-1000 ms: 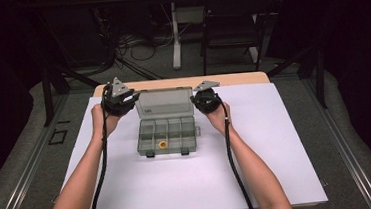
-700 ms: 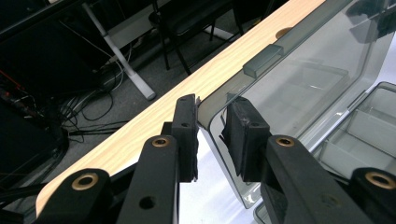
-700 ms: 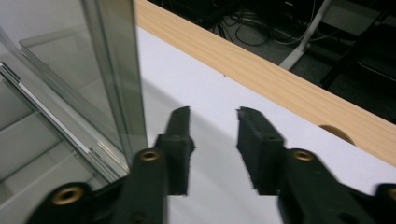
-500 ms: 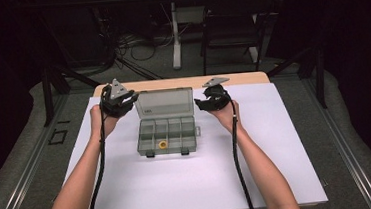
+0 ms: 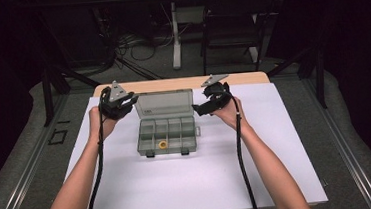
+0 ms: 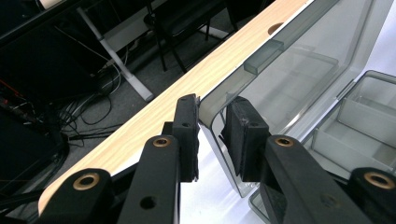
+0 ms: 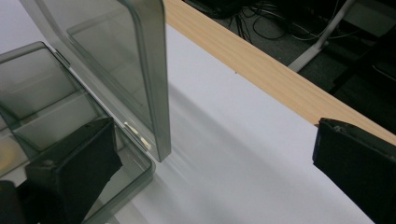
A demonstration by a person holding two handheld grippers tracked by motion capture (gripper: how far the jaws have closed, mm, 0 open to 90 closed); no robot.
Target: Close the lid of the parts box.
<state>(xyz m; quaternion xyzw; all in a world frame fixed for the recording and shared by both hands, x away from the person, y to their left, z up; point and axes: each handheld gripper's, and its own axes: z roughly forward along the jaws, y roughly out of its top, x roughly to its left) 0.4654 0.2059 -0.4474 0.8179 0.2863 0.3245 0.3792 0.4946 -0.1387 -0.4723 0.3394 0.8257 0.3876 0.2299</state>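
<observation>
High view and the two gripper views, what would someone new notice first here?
The grey clear plastic organizer box in the middle of the white table, its lid standing upright and a small yellow ring in one front compartment. The left gripper is pinching the lid's left corner. The right gripper, beside the lid's right edge, has just been opening its jaws, with nothing between them.

Overhead forward-down view; two close jaw-level views sharing the lid (image 5: 164, 104).

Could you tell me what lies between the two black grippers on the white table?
In the high view, the open grey plastic compartment box with raised lid sits between left gripper and right gripper.
</observation>
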